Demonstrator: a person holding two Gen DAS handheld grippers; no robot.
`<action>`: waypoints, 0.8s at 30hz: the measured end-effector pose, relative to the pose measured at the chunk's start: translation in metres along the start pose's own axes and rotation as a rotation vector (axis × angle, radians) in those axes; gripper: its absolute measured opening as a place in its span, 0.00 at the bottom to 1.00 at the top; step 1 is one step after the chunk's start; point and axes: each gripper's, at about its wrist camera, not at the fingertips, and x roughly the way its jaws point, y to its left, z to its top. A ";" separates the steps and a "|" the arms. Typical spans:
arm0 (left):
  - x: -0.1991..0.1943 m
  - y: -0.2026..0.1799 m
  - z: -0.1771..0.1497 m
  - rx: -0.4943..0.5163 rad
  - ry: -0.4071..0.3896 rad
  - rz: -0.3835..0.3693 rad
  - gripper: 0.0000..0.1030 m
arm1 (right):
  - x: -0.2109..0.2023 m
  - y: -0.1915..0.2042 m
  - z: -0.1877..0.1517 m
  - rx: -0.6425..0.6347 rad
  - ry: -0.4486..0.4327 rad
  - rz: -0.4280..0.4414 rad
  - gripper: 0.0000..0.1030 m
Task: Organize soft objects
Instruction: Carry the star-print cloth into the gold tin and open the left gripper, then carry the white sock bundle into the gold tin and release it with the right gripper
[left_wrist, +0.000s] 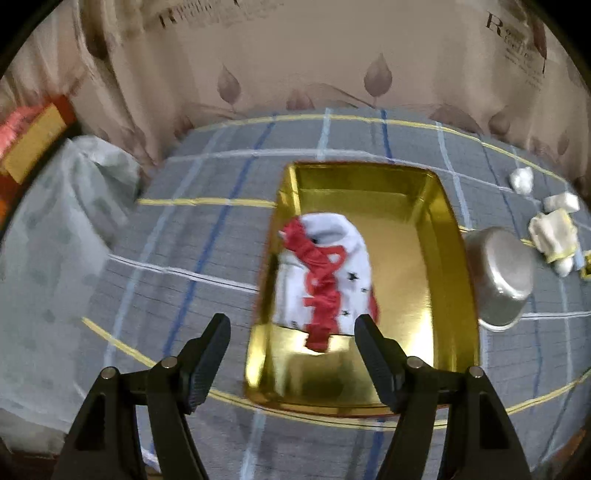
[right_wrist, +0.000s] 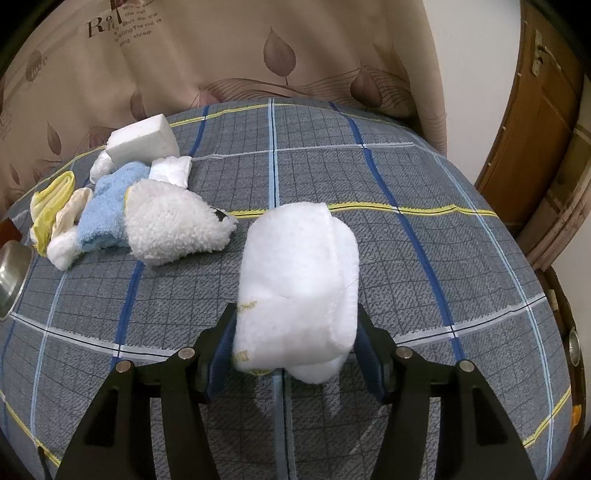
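Rolled towel: the white rolled towel (right_wrist: 299, 288) sits between the fingers of my right gripper (right_wrist: 295, 343), resting on the grey plaid bedspread (right_wrist: 424, 258). It is well apart from the gold tray (left_wrist: 454, 295), which only my left camera shows.
Right gripper state: the left pad looks pressed to the roll's flank; the right pad looks just clear of it. I judge this a loose hold at best, and I cannot tell whether it is real clamping.
Risk, slip: if I lift on so light a hold, the fleece may sag out from between the pads and drop.
Risk, unrolling: the outer flap lies on top, free. A tug on one side could peel the roll open.
Left gripper state: my left gripper (left_wrist: 291, 347) is spread wide with nothing in it, above the near left corner of the tray.
Tray contents: a white sock with red trim (left_wrist: 325, 280) lies at the tray's left side; the right half is bare.
Risk, tray: the view is blurred, so my left hand is likely moving; a finger could catch the rim and shift the tray.
Risk, bowl: the overturned metal bowl (left_wrist: 498, 277) touches the tray's right wall, and a carried roll could knock it.
Pile: the plush toy (right_wrist: 173, 229), blue cloth (right_wrist: 103, 210) and white sponge block (right_wrist: 142, 138) lie left of the roll, untouched.
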 end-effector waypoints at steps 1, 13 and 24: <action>-0.003 0.001 -0.002 -0.001 -0.012 0.020 0.69 | -0.001 0.000 0.000 0.000 0.000 -0.003 0.54; -0.011 0.029 -0.024 -0.116 -0.070 0.087 0.69 | -0.004 0.015 0.006 0.011 0.037 -0.044 0.30; -0.014 0.045 -0.041 -0.197 -0.105 0.035 0.69 | -0.053 0.053 0.023 -0.022 -0.020 -0.029 0.30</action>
